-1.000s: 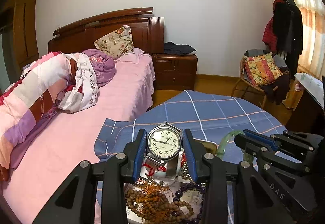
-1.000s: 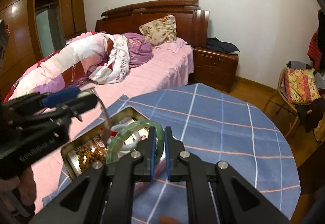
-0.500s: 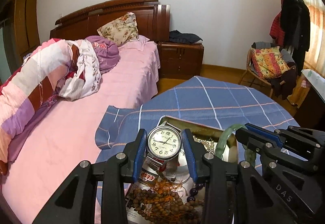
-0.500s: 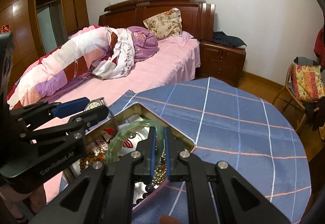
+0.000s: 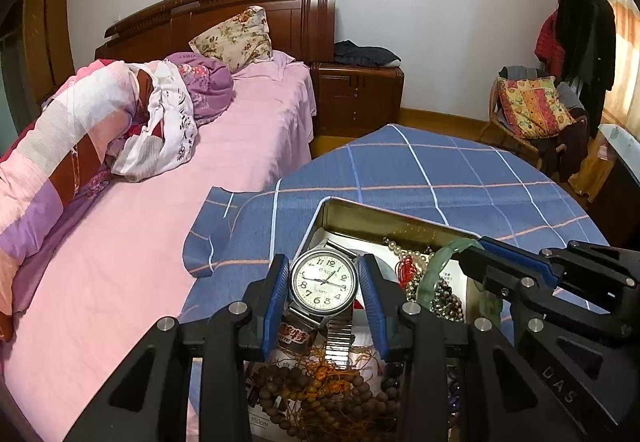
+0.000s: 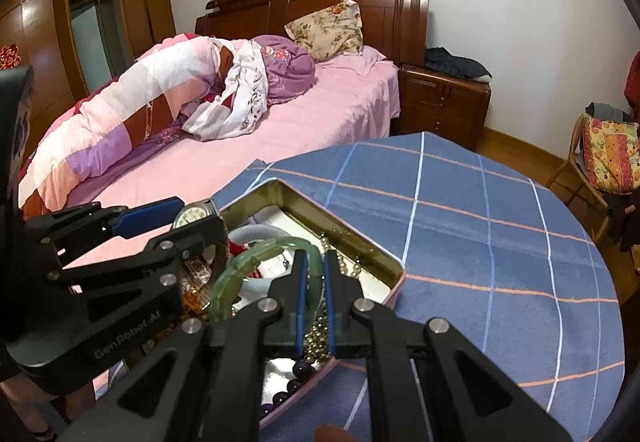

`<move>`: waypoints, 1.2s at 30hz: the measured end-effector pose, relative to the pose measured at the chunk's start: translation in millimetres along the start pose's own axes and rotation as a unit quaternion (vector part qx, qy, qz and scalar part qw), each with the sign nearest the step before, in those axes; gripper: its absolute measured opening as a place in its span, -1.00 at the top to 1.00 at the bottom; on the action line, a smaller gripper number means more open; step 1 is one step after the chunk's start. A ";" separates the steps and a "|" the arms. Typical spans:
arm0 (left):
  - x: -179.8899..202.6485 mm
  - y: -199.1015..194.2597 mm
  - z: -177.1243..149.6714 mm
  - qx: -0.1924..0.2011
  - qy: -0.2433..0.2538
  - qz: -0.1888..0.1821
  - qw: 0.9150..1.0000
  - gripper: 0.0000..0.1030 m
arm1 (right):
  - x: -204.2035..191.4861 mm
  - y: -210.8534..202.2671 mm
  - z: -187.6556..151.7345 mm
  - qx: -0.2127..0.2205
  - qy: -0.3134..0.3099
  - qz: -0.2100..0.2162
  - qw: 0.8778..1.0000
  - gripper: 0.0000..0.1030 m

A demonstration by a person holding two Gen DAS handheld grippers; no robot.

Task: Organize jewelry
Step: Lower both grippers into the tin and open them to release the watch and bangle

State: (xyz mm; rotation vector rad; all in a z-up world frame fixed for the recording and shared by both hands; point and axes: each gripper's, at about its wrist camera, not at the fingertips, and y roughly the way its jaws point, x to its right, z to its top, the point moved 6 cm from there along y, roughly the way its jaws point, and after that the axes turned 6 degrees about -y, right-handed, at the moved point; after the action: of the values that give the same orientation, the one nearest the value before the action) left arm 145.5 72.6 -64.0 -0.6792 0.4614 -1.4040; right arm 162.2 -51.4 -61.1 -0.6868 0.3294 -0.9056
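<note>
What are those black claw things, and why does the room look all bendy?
They are two pinching tools, one in each of a person's hands. A small round-eyed camera on each bends the room. The left gripper, in its own camera's picture, is shut on a wristwatch. The right gripper, in the other picture, is shut on a green bangle. Below both is an open tin box holding bead strings and pearls, on a round table with a blue checked cloth. A pink bed stands behind.

Both tools lower over tin (image 5: 362,210) (watch (image 5: 323,279), bangle (image 6: 256,262) now closer to beads).
</note>
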 end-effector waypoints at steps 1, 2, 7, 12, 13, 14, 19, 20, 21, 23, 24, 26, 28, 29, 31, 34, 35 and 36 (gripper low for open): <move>0.1 0.3 -0.4 -0.001 0.000 0.000 1.000 0.28 | 0.3 1.1 0.1 -0.001 0.000 0.000 1.000 0.81; 0.0 0.3 -0.8 -0.001 0.000 0.002 1.000 0.28 | 0.4 2.1 -0.1 -0.002 0.000 0.001 1.000 0.81; -0.3 4.6 -5.5 -0.010 0.003 0.001 1.000 0.28 | -1.9 4.8 -1.1 -0.006 -0.001 0.004 1.000 0.81; 1.4 9.1 -12.9 -0.020 0.006 0.000 1.000 0.28 | -6.1 10.2 -5.7 -0.013 -0.004 0.008 1.000 0.81; 1.7 9.9 -14.1 -0.022 0.007 0.000 1.000 0.28 | -6.1 11.4 -6.1 -0.015 -0.005 0.009 1.000 0.81; 1.9 10.8 -15.7 -0.024 0.009 0.000 1.000 0.28 | -6.6 12.6 -6.8 -0.017 -0.005 0.010 1.000 0.81; 1.5 15.3 -22.2 -0.033 0.011 0.000 0.999 0.28 | -7.8 16.8 -11.5 -0.024 -0.005 0.012 1.000 0.81; 1.0 16.3 -23.5 -0.035 0.011 0.001 0.999 0.28 | -8.3 17.3 -12.5 -0.026 -0.005 0.013 1.000 0.81; 0.5 17.3 -24.0 -0.036 0.010 0.001 0.999 0.28 | -8.6 18.1 -13.2 -0.027 -0.005 0.013 1.000 0.81; 0.5 18.9 -25.6 -0.039 0.010 0.000 0.999 0.28 | -9.2 19.6 -14.2 -0.029 -0.005 0.014 0.999 0.81; 0.5 19.7 -26.6 -0.041 0.011 0.000 0.999 0.28 | -9.5 20.2 -15.0 -0.030 -0.005 0.014 0.999 0.81; 0.0 22.6 -29.5 -0.046 0.012 0.001 0.999 0.28 | -9.9 22.0 -15.8 -0.034 -0.005 0.015 0.999 0.81; -0.5 23.2 -30.6 -0.048 0.011 0.001 0.999 0.28 | -11.1 24.0 -17.4 -0.037 -0.007 0.017 0.999 0.81; -1.4 23.7 -31.0 -0.049 0.010 0.001 0.999 0.28 | -11.5 24.5 -18.2 -0.038 -0.007 0.017 0.999 0.81; -1.6 23.8 -31.6 -0.049 0.009 0.002 0.999 0.28 | -12.6 26.3 -20.1 -0.041 -0.007 0.018 0.999 0.81; -1.4 24.3 -32.6 -0.050 0.011 0.004 0.999 0.28 | -14.1 28.2 -22.8 -0.045 -0.008 0.019 0.999 0.81; -1.6 25.0 -33.4 -0.052 0.010 0.004 0.999 0.28 | -14.7 29.1 -23.6 -0.047 -0.008 0.019 0.999 0.81; -1.4 24.9 -33.4 -0.051 0.013 0.005 0.999 0.28 | -14.7 29.9 -24.2 -0.048 -0.008 0.019 0.999 0.81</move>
State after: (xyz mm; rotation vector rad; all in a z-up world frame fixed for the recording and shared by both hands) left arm 141.6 69.4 -105.3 -0.7409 0.5591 -1.3886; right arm 158.8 -36.5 -99.4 -0.7733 0.3724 -0.8514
